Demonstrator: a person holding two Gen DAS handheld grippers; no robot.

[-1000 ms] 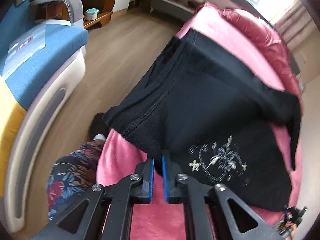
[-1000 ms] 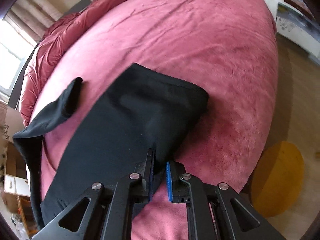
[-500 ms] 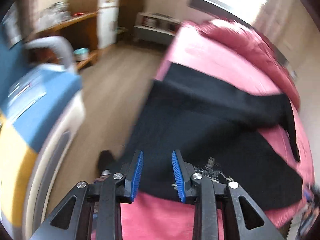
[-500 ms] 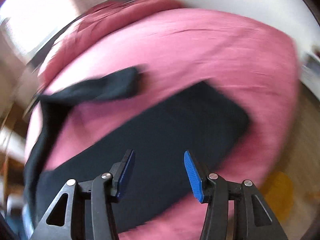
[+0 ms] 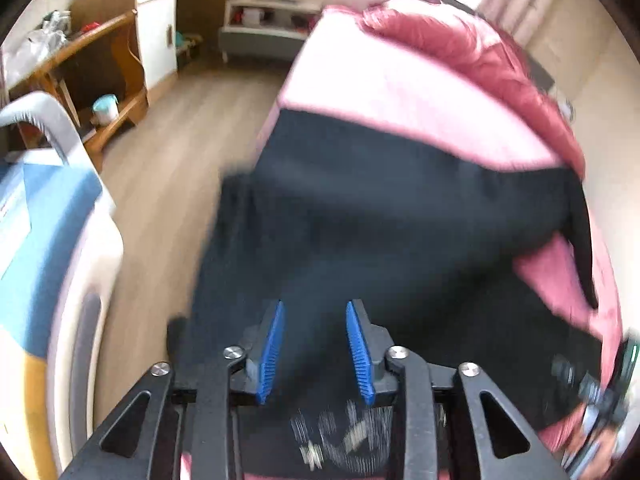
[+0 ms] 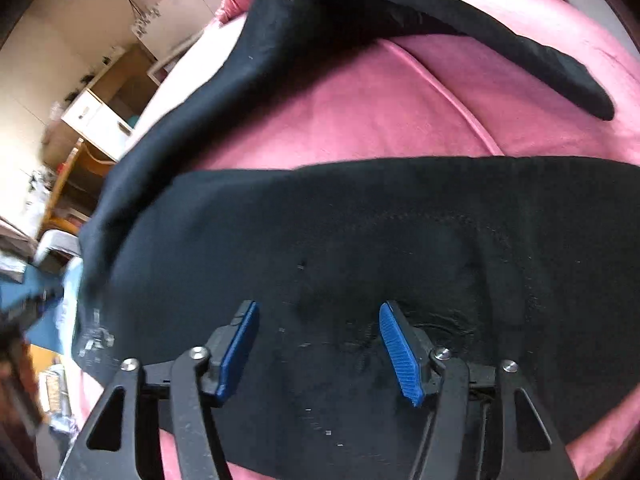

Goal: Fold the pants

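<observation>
Black pants (image 5: 380, 220) lie spread on a pink bed cover (image 5: 384, 92). A silver print (image 5: 344, 432) marks the cloth near my left gripper (image 5: 316, 348), which is open and empty just above the pants. In the right wrist view the pants (image 6: 360, 248) lie flat across the bed, with one leg (image 6: 500, 44) curving over the cover at the back. My right gripper (image 6: 320, 344) is wide open and empty over the flat cloth.
A blue and cream sofa (image 5: 44, 232) stands left of the bed across a strip of wood floor (image 5: 172, 140). Wooden shelves (image 5: 100, 80) and a white cabinet (image 5: 156, 24) stand further back. A bunched pink duvet (image 5: 472, 40) lies at the bed's far end.
Both grippers were shut on the pants' edge a second ago. They have let go, opened and moved over the cloth, which now lies flatter on the bed.
</observation>
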